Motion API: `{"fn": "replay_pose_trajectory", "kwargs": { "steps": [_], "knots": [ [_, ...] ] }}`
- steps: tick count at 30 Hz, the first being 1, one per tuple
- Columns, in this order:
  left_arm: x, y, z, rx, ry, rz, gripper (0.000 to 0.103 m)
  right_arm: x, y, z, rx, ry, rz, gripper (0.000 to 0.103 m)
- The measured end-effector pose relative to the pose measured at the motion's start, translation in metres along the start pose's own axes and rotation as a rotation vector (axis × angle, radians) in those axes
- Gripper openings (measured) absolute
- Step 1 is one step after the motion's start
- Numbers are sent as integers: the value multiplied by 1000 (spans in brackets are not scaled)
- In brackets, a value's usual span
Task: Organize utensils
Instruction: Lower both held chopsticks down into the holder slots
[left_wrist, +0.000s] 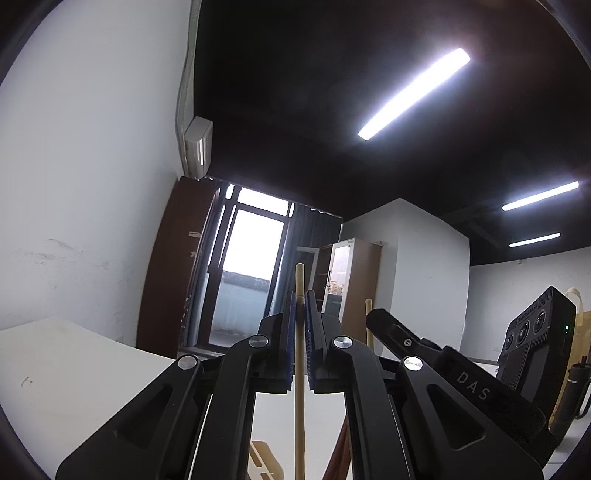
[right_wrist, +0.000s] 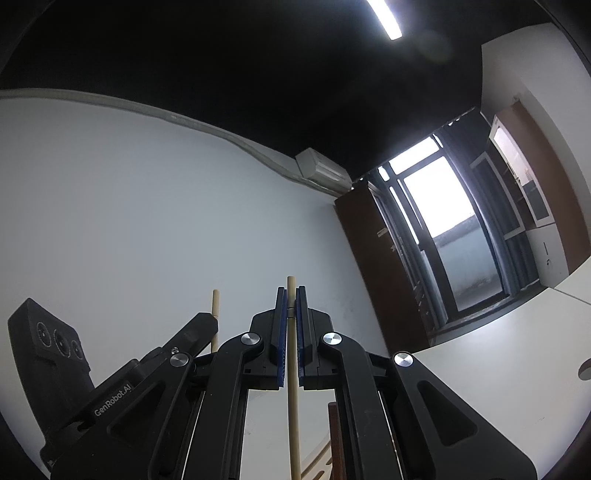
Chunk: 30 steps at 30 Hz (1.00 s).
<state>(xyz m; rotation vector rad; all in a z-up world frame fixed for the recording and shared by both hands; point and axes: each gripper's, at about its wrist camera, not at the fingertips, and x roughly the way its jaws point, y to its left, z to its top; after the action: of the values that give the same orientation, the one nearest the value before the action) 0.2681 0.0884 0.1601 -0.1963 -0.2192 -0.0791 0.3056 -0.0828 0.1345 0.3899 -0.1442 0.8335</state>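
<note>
Open air above and ahead of both fingers (left_wrist: 319, 325). White table (left_wrist: 74, 369) lies below at lower left; the other gripper (left_wrist: 436, 354) crowds the lower right.

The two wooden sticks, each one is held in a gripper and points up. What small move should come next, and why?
Probably tilt both grippers down toward the table. The left gripper is shut on one wooden stick, the right gripper on the other wooden stick, and both views show mostly wall and ceiling, so no place to put them is visible yet.
</note>
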Motion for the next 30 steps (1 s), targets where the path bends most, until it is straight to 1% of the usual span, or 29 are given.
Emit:
{"fn": "replay_pose_trajectory", "kwargs": {
  "steps": [4, 9, 12, 16, 22, 26, 30],
  "knots": [
    [1, 1, -3, 10, 3, 4, 4, -1, 3, -1, -12, 7, -3, 5],
    [7, 3, -6, 13, 48, -4, 5, -1, 7, -1, -24, 12, -11, 5],
    [9, 4, -11, 37, 57, 4, 5, 1, 8, -1, -29, 21, -17, 5],
    [14, 9, -22, 37, 92, 11, 4, 3, 8, 0, -49, 28, -34, 5],
    [5, 10, -40, 85, 116, 46, 5, -4, 7, 0, -46, 53, -49, 5],
    [-2, 9, -42, 104, 123, 49, 5, -7, 10, 2, -71, 60, -50, 5],
    [-5, 12, -42, 111, 124, 55, 5, -6, 7, 2, -58, 84, -58, 5]
  ]
}}
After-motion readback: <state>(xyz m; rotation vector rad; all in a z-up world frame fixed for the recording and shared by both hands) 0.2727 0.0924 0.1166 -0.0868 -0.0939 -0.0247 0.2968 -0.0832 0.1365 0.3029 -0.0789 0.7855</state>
